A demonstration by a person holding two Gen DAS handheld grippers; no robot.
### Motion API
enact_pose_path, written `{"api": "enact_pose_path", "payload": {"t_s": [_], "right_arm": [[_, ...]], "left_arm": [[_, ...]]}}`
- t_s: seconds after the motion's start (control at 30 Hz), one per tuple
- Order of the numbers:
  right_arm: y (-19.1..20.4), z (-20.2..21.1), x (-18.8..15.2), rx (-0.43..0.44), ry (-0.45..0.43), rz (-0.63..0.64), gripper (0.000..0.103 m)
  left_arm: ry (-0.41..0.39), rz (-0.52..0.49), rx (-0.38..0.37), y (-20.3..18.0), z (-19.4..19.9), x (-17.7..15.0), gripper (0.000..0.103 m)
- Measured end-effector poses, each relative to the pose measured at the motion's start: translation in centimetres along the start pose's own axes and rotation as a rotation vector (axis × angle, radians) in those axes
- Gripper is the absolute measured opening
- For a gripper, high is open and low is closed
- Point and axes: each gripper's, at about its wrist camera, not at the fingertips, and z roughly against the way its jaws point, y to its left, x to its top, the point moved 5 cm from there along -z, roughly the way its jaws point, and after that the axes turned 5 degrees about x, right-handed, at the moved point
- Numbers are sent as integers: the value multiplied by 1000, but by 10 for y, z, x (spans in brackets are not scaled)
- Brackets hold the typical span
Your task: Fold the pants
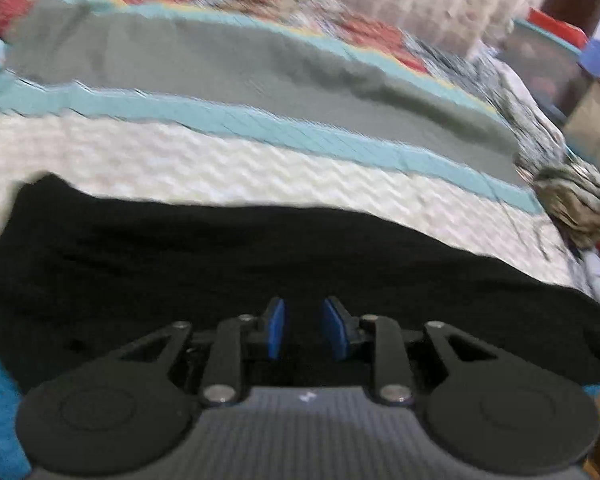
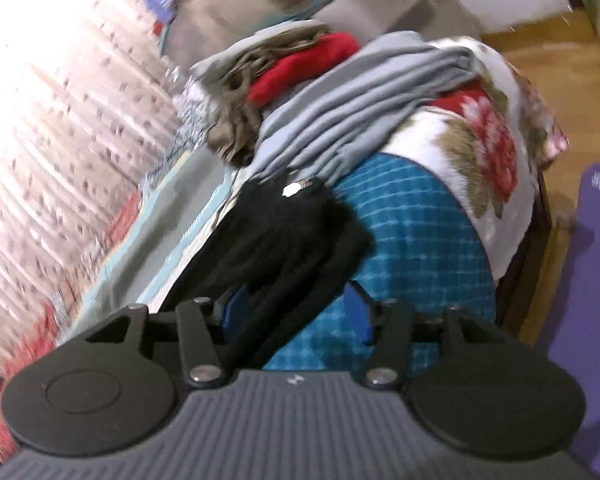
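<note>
The black pants [image 1: 228, 264] lie folded in a wide band across the white textured bedcover [image 1: 180, 160], right in front of my left gripper [image 1: 303, 330]. Its blue pads stand a little apart with black cloth beneath them; nothing is clamped. In the right wrist view the pants [image 2: 292, 236] run as a bunched black strip between the fingers of my right gripper [image 2: 296, 312], whose blue pads [image 2: 358, 312] stand wide apart. A small white tag shows at the strip's far end. Both views are motion-blurred.
A grey cloth [image 1: 240, 68] on a teal-edged sheet lies behind the pants. A pile of grey [image 2: 364, 100], red and brown clothes sits at the bed's end, on a blue checked blanket [image 2: 412, 232]. A purple mat [image 2: 596, 280] lies on the wooden floor.
</note>
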Motion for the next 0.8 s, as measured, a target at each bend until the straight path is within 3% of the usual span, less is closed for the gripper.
{"api": "enact_pose_path", "payload": {"t_s": [0.23, 0.47, 0.53, 0.6, 0.63, 0.67, 0.8], "right_arm": [[-10, -23, 2, 17, -3, -17, 58], [-18, -29, 12, 11, -72, -69, 58], [-9, -31, 13, -8, -72, -11, 56], [-3, -33, 12, -27, -60, 41, 48], [-1, -35, 12, -49, -51, 64, 33], [-1, -37, 11, -70, -41, 79, 27], [7, -31, 15, -59, -38, 96, 18]], "left_arm": [[97, -77, -23, -47, -18, -22, 32], [132, -48, 3, -41, -17, -30, 33], [130, -44, 12, -38, -16, -30, 33], [130, -35, 13, -34, -16, -30, 33], [131, -29, 13, -33, -17, -30, 33], [134, -21, 11, -30, -17, -30, 33], [125, -8, 6, -21, -14, -31, 33]]}}
